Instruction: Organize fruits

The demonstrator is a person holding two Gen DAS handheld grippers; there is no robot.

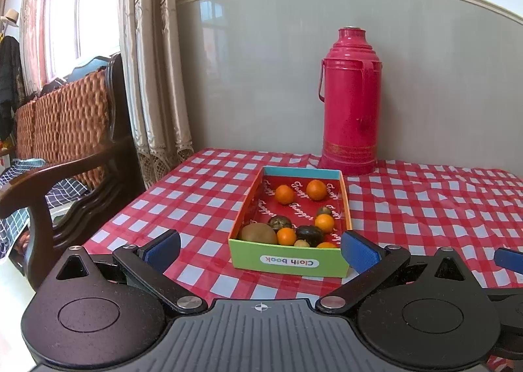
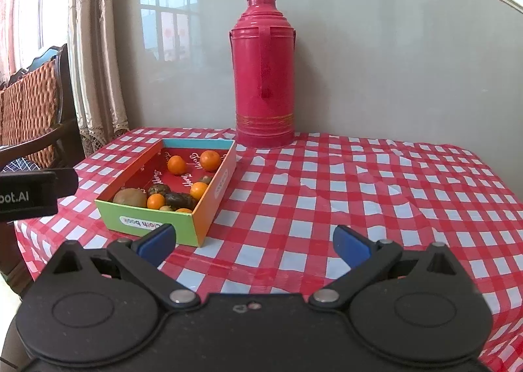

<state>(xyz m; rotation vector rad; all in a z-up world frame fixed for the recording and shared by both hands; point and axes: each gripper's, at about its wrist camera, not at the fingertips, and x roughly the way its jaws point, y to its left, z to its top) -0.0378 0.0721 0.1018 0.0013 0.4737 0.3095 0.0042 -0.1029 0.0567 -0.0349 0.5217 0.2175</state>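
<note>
Already all the fruit sits in the box (image 1: 287, 261), so we hold both grippers, left (image 1: 260, 249) and right (image 2: 255, 243), spread and empty, back from it

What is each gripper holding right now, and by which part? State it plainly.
Nothing is held. The left gripper and the right gripper are both open and empty, short of the fruit box on the checked tablecloth.
</note>
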